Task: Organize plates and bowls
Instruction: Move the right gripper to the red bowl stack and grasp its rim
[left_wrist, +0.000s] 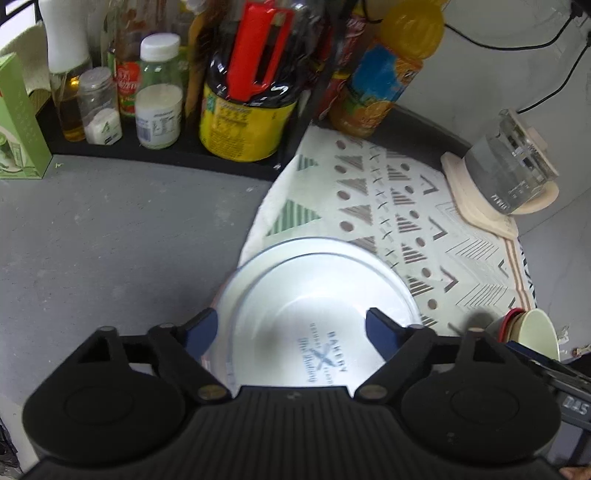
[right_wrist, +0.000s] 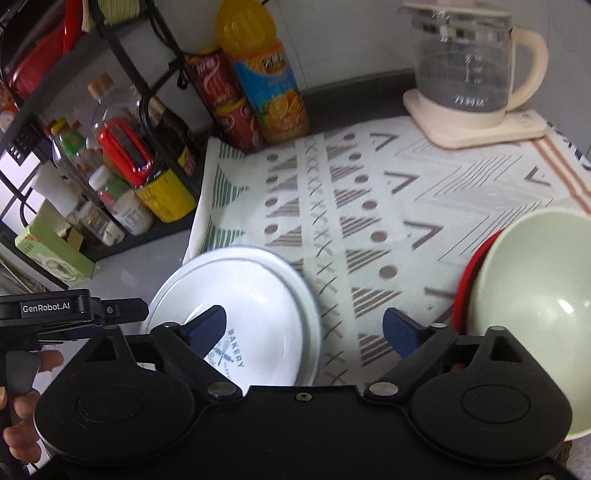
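A white dish (left_wrist: 314, 295) printed "BAKERY" rests inside a wider white plate on the left edge of a patterned mat (left_wrist: 406, 206). My left gripper (left_wrist: 291, 317) hovers over it, open, its blue pads apart from the rim. In the right wrist view the same white stack (right_wrist: 240, 280) lies at lower left. My right gripper (right_wrist: 304, 315) is open above the mat (right_wrist: 369, 203), with its left pad over the dish and nothing between its fingers. A pale green bowl (right_wrist: 535, 295) nested in a red bowl (right_wrist: 469, 280) sits at the right, also seen as the green bowl (left_wrist: 535, 332).
A glass kettle (right_wrist: 461, 66) on a cream base stands at the mat's far right corner. A black rack of bottles and jars (left_wrist: 236, 110) lines the back left, with an orange juice bottle (right_wrist: 266, 85) beside it. A green box (left_wrist: 18, 129) sits far left on the grey counter (left_wrist: 110, 240).
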